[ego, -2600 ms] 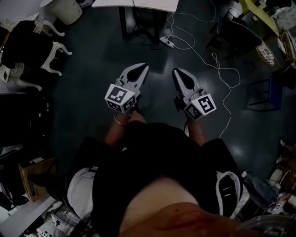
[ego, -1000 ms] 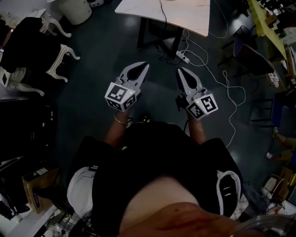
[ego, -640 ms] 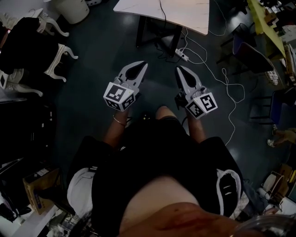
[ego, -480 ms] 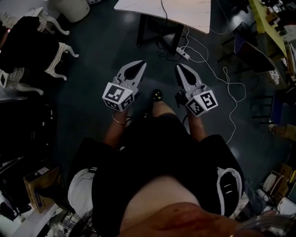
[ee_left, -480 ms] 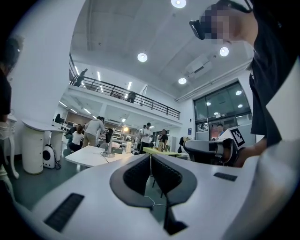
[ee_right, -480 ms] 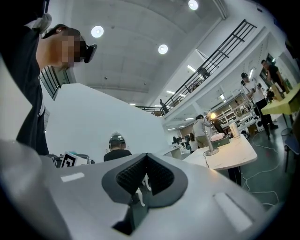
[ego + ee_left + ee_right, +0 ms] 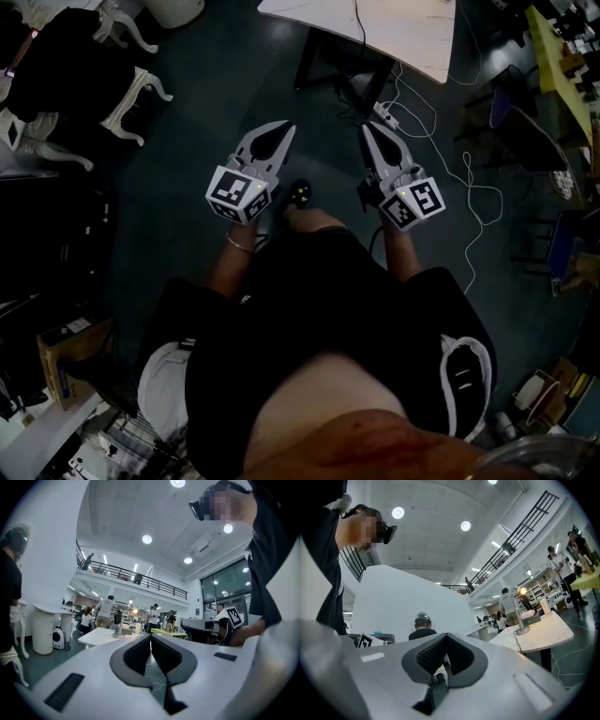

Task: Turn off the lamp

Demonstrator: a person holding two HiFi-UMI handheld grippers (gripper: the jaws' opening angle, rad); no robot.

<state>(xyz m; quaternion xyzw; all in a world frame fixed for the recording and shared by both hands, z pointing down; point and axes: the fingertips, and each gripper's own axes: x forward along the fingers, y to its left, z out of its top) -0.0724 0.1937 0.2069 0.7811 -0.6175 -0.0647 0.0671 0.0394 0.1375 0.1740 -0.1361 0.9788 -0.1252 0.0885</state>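
Stage: approach, by my reading. The lamp is lit and neither gripper is near it.
Lamp [image 7: 517, 611]: stands on the white table [image 7: 551, 631] far ahead and to the right in the right gripper view, head glowing, base near the table's edge. I cannot make out a switch at this range.
Left gripper [image 7: 282, 126]: jaws closed tip to tip with nothing between them, carried level over the floor.
Right gripper [image 7: 367, 126]: jaws closed as well and empty, beside the left one and pointing the same way.
Why held so: both are carried ahead of the body at waist height and aimed at the table. This looks like a carrying pose for walking, not a reach. One shoe [image 7: 300, 192] shows forward between them.
Containers on table: a low dark box [image 7: 529, 617] sits just beside the lamp base with something pale pink in or on it; which, I cannot tell. A pale bottle [image 7: 543, 605] stands near it.
Containers on floor: a white bin [image 7: 178, 7] at far left, contents hidden. A cardboard box [image 7: 58, 356] at near left, contents unclear.
Hazard: a power strip [image 7: 386, 116] and loose white cables [image 7: 469, 178] lie on the floor by the table leg, in the walking line.
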